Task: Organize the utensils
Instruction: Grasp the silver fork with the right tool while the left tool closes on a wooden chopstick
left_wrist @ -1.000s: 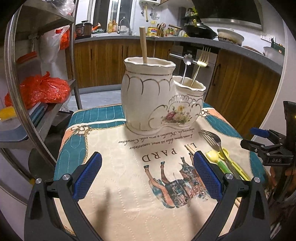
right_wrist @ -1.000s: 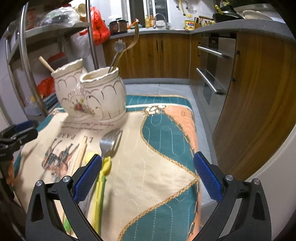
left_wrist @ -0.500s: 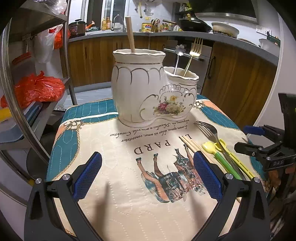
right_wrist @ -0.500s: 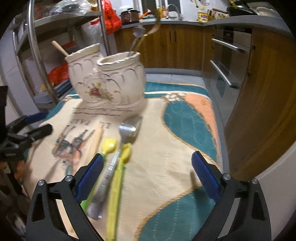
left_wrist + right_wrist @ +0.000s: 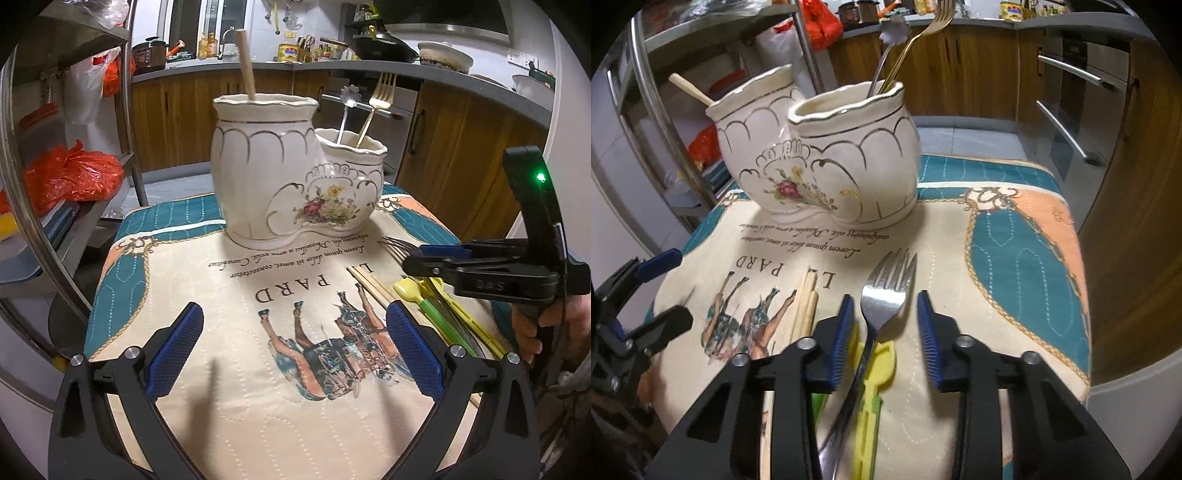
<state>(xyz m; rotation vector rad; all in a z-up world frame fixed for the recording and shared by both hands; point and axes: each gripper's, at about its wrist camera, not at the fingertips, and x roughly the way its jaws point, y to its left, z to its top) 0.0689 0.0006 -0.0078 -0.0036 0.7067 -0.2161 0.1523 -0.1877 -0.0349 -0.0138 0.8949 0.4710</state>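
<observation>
The left wrist view takes in the whole printed mat (image 5: 236,332) on the bench and shows the right claw (image 5: 436,260) from the side, a hand (image 5: 532,328) gripping its handle near the mat's right edge. The right wrist view looks straight down between that claw's pads and shows what the side view hides — the steel fork (image 5: 886,295) lies between the two blue pads (image 5: 842,343), tines toward the holder, with a gap on each side. The right claw (image 5: 884,332) is half spread and pinches nothing. Under the fork's handle lies a yellow plastic utensil (image 5: 875,373), a green one (image 5: 439,317) beside it, and wooden chopsticks (image 5: 805,306) just left of the left pad.

The left claw (image 5: 291,350) is spread wide over the mat's near edge, well apart from any utensil.

The ceramic holder (image 5: 280,184) stands at the mat's far edge — two joined pots. The taller pot holds one wooden stick (image 5: 246,66); the shorter one holds a gold fork (image 5: 376,99) and a flower-ended spoon (image 5: 349,99), both leaning.
</observation>
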